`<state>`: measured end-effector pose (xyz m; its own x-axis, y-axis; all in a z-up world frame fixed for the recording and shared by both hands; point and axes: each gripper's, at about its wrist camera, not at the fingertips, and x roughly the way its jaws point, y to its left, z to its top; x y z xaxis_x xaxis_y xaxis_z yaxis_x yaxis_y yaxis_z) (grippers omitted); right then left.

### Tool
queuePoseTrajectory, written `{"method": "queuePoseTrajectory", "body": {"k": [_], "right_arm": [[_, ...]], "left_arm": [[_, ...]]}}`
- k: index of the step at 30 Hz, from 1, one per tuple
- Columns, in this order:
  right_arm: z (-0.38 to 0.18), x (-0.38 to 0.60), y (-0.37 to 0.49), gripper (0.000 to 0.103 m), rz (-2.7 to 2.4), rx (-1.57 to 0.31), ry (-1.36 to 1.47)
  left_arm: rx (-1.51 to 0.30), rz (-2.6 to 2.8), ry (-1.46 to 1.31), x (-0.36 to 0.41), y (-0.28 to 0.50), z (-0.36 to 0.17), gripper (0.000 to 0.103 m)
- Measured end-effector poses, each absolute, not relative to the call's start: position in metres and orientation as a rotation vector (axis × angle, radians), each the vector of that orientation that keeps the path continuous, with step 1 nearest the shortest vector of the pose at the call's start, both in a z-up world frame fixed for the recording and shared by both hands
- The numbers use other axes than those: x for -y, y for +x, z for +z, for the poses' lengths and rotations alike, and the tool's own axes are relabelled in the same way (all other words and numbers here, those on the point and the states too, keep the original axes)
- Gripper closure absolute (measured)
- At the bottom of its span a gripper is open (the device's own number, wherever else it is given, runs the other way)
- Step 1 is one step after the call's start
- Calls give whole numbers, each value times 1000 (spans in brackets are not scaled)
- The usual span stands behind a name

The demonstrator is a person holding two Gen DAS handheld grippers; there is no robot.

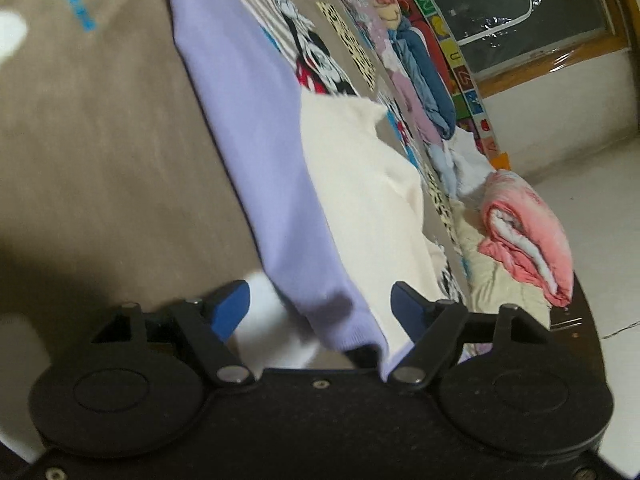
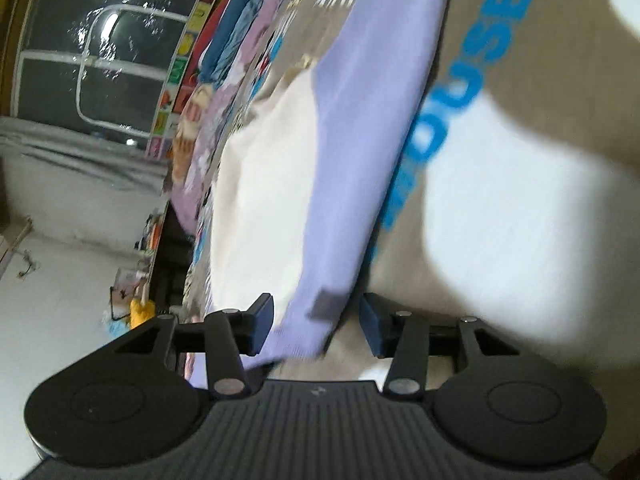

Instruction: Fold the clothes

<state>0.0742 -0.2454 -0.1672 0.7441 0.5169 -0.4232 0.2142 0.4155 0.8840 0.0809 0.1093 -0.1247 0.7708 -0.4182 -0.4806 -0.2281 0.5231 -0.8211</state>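
While the left wrist view is tilted and partly blurred, the left gripper [image 1: 320, 304] is seen with its two blue pads [image 1: 230, 306] spread wide. A lilac garment [image 1: 256, 152] with a cream panel [image 1: 360, 184] is laid across a tan bedspread [image 1: 88, 140] printed with cartoon figures and blue letters. The ribbed lilac hem is found between the pads, but neither pad is pressed on it; a gap is visible on both sides. Something white and blurred is seen just beside the left pad; what it is cannot be told. Further back, a heap of clothes [image 1: 424, 80] in blue and mauve is piled along the far edge of the bed. A rolled pink cloth [image 1: 528, 232] is set at the near corner of the bed, apart from the lilac garment. A dark window [image 1: 512, 12] in a wooden frame is seen behind.

In the right wrist view, the right gripper [image 2: 318, 322] is shown with its pads parted, though less widely. The lilac garment [image 2: 372, 120] is stretched from the top of the picture down to the pads, its hem lying in the gap close to the left pad, and no pinch is seen. The cream panel [image 2: 260, 184] is seen to its left and the tan bedspread [image 2: 540, 60] to its right. The heap of clothes [image 2: 232, 48] is seen at the far edge.
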Motion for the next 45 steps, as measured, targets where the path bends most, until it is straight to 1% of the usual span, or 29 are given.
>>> {"method": "queuePoseTrajectory", "body": {"k": [4,5,7,8,9,10,11,12,14,16,20,22,23,25,26,27,28,29,30,32,34,35,36,37,38,41,43,44,45], "right_arm": [[-173,240,71,57,172,-680,1237],[-176,241,72,59,169,-669,1265],[-182,243,76,70,162,-652,1309],[-186,244,77,83,154,-651,1326],[-189,245,77,93,145,-650,1342],[-192,245,78,93,150,-649,1347],[-189,245,78,94,170,-640,1336],[-186,245,79,95,193,-629,1322],[-173,249,79,96,222,-609,1275],[-165,259,76,99,226,-606,1250],[-164,278,67,99,190,-647,1204],[-175,279,64,102,177,-699,1184],[-180,280,59,102,178,-692,1212],[-179,281,53,95,185,-660,1259],[-178,281,50,84,192,-651,1281],[-176,280,49,74,203,-642,1291],[-173,278,47,70,209,-636,1282],[-171,273,49,63,209,-640,1257],[-169,268,51,60,209,-646,1230],[-167,259,57,60,192,-662,1200],[-167,251,65,64,165,-671,1187],[-168,248,69,73,147,-670,1190],[-169,245,73,89,128,-670,1194],[-172,241,79,95,118,-680,1191],[-173,239,83,96,110,-677,1187],[-164,238,68,96,121,-672,1121],[-170,242,63,101,110,-702,1092],[-172,243,64,103,118,-708,1084],[-175,244,65,103,131,-709,1075]], "left_arm": [[-696,-131,-1103,-101,78,-132,29],[-691,-127,-1105,-100,78,-132,29],[-688,-112,-1095,-95,78,-133,33],[-689,-102,-1089,-93,79,-132,40],[-690,-100,-1091,-92,81,-133,57],[-698,-104,-1096,-92,84,-134,69],[-713,-112,-1099,-90,86,-135,86],[-714,-117,-1087,-89,86,-132,91],[-699,-142,-1014,-82,83,-120,99],[-710,-148,-914,-74,78,-111,100],[-769,-97,-738,-66,71,-130,101],[-759,-124,-758,-70,66,-134,100],[-766,-133,-794,-76,64,-133,99],[-751,-122,-873,-89,61,-131,81],[-725,-112,-905,-95,59,-130,63],[-698,-103,-938,-100,57,-130,49],[-670,-94,-971,-106,56,-129,48],[-670,-84,-995,-107,60,-130,48],[-679,-68,-1004,-108,65,-132,48],[-667,-48,-980,-101,71,-132,48],[-660,-36,-936,-94,74,-130,53],[-663,-26,-906,-89,76,-130,69],[-686,-14,-874,-86,79,-130,93],[-712,-1,-843,-82,81,-131,94],[-712,-5,-823,-81,79,-128,95],[-718,-5,-737,-77,72,-125,96],[-709,-13,-733,-79,70,-136,93],[-704,-15,-725,-80,69,-138,90],[-703,-23,-708,-79,70,-137,90]]}}
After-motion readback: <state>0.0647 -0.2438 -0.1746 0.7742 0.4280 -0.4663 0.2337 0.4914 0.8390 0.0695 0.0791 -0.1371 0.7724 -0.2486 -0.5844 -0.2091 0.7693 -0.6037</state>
